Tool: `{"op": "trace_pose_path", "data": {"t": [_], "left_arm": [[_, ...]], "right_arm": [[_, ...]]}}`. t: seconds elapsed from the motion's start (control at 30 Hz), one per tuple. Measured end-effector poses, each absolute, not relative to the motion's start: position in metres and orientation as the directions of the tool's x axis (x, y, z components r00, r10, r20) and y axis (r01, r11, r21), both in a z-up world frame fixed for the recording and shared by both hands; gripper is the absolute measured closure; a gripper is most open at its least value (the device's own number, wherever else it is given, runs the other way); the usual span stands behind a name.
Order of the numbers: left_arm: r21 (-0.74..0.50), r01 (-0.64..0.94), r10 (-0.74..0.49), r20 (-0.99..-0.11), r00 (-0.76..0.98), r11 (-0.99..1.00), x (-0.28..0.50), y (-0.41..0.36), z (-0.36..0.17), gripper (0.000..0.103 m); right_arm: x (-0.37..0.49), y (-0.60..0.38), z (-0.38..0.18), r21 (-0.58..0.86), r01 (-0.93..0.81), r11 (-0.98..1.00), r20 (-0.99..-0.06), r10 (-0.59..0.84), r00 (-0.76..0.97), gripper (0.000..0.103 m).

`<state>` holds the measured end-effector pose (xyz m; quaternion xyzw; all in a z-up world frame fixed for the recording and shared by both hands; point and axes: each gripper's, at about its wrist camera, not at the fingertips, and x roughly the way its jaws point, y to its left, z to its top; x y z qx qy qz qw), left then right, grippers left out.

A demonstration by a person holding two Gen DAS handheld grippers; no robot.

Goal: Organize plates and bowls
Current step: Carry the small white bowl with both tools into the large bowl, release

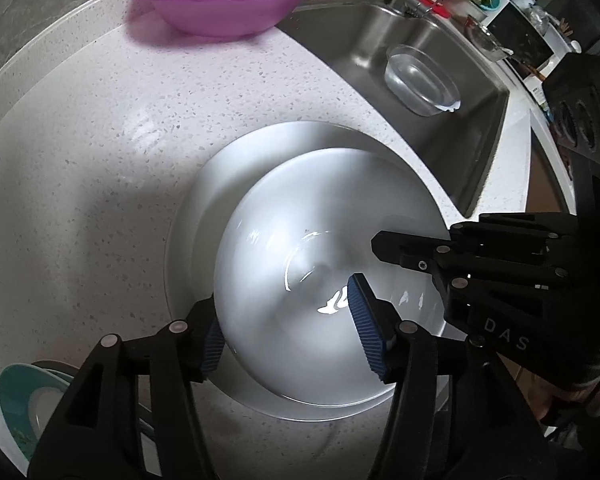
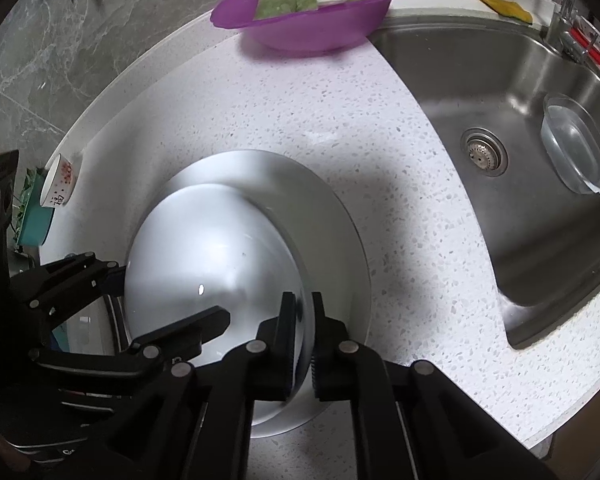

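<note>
A white bowl (image 1: 300, 248) sits over a larger white plate (image 1: 196, 208) on the speckled counter. My left gripper (image 1: 286, 330) is wide apart; one blue pad is outside the bowl's left wall and one is inside the bowl. My right gripper (image 2: 303, 332) is shut on the bowl's right rim (image 2: 306, 312); the bowl (image 2: 204, 248) and plate (image 2: 332, 216) show in the right wrist view. The right gripper (image 1: 420, 252) shows in the left wrist view at the bowl's right rim.
A purple basin (image 1: 224, 4) with green vegetable pieces stands at the back. The steel sink (image 2: 500, 128) on the right holds a clear glass bowl (image 2: 576, 152). A teal dish (image 1: 24, 404) and a small patterned cup (image 2: 58, 180) are at the left.
</note>
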<state>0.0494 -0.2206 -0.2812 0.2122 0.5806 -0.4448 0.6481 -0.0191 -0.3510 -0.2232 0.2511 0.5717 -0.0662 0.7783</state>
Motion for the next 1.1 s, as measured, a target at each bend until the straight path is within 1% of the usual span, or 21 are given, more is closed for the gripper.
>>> {"op": "trace_pose_path", "data": {"t": [0.13, 0.17, 0.2, 0.23, 0.3, 0.37, 0.43, 0.5, 0.53, 0.57, 0.6, 0.73, 0.87, 0.93, 1.03, 1.07, 1.1], "left_arm": [[-0.222, 0.836, -0.34, -0.939, -0.045, 0.501, 0.045, -0.216, -0.272, 0.042], [-0.214, 0.841, -0.343, -0.939, -0.035, 0.498, 0.045, -0.215, -0.269, 0.039], [-0.2, 0.846, -0.346, -0.938, -0.019, 0.494, 0.044, -0.214, -0.266, 0.033], [-0.175, 0.851, -0.343, -0.939, 0.006, 0.495, 0.044, -0.214, -0.263, 0.03], [-0.195, 0.849, -0.353, -0.936, -0.011, 0.491, 0.046, -0.214, -0.26, 0.025], [-0.193, 0.848, -0.355, -0.935, -0.006, 0.493, 0.046, -0.213, -0.258, 0.024], [-0.208, 0.844, -0.365, -0.931, -0.017, 0.493, 0.048, -0.212, -0.255, 0.02], [-0.252, 0.829, -0.392, -0.919, -0.043, 0.499, 0.051, -0.209, -0.252, 0.011], [-0.259, 0.826, -0.402, -0.915, -0.044, 0.501, 0.052, -0.208, -0.25, 0.008], [-0.26, 0.822, -0.415, -0.909, -0.032, 0.506, 0.053, -0.207, -0.246, 0.0], [-0.249, 0.818, -0.424, -0.905, -0.007, 0.519, 0.055, -0.205, -0.239, 0.0], [-0.283, 0.776, -0.457, -0.89, 0.008, 0.564, 0.069, -0.196, -0.23, 0.0], [-0.283, 0.767, -0.476, -0.879, 0.033, 0.575, 0.074, -0.19, -0.217, 0.0], [-0.279, 0.776, -0.485, -0.873, 0.04, 0.565, 0.073, -0.191, -0.21, 0.0], [-0.265, 0.794, -0.501, -0.863, 0.057, 0.547, 0.071, -0.187, -0.198, 0.0], [-0.261, 0.798, -0.511, -0.857, 0.067, 0.543, 0.072, -0.184, -0.193, 0.0], [-0.257, 0.801, -0.519, -0.851, 0.077, 0.54, 0.073, -0.179, -0.188, 0.0]], "right_arm": [[-0.02, -0.353, -0.222, 0.33, 0.392, 0.859, -0.919, 0.196, 0.342, 0.097], [-0.02, -0.354, -0.222, 0.335, 0.393, 0.857, -0.918, 0.201, 0.343, 0.097], [-0.02, -0.355, -0.222, 0.344, 0.394, 0.853, -0.915, 0.209, 0.345, 0.097], [-0.021, -0.356, -0.222, 0.349, 0.39, 0.852, -0.913, 0.216, 0.345, 0.097], [-0.022, -0.358, -0.22, 0.356, 0.382, 0.853, -0.91, 0.223, 0.35, 0.097], [-0.02, -0.359, -0.218, 0.343, 0.374, 0.862, -0.913, 0.212, 0.349, 0.097], [-0.02, -0.361, -0.218, 0.353, 0.377, 0.856, -0.908, 0.217, 0.357, 0.097], [-0.02, -0.363, -0.22, 0.38, 0.377, 0.845, -0.899, 0.24, 0.368, 0.096], [-0.019, -0.364, -0.221, 0.391, 0.376, 0.84, -0.895, 0.251, 0.369, 0.096], [-0.019, -0.365, -0.223, 0.401, 0.378, 0.835, -0.891, 0.26, 0.372, 0.096], [-0.019, -0.365, -0.223, 0.401, 0.379, 0.834, -0.891, 0.259, 0.373, 0.096], [-0.018, -0.365, -0.225, 0.408, 0.376, 0.832, -0.888, 0.265, 0.375, 0.096], [-0.014, -0.364, -0.226, 0.386, 0.371, 0.845, -0.897, 0.249, 0.365, 0.097], [-0.011, -0.361, -0.225, 0.353, 0.361, 0.863, -0.908, 0.222, 0.356, 0.096], [-0.008, -0.357, -0.224, 0.319, 0.348, 0.882, -0.918, 0.195, 0.346, 0.091], [-0.007, -0.356, -0.223, 0.315, 0.342, 0.885, -0.918, 0.193, 0.346, 0.089], [-0.007, -0.356, -0.223, 0.318, 0.337, 0.886, -0.917, 0.197, 0.347, 0.083]]}}
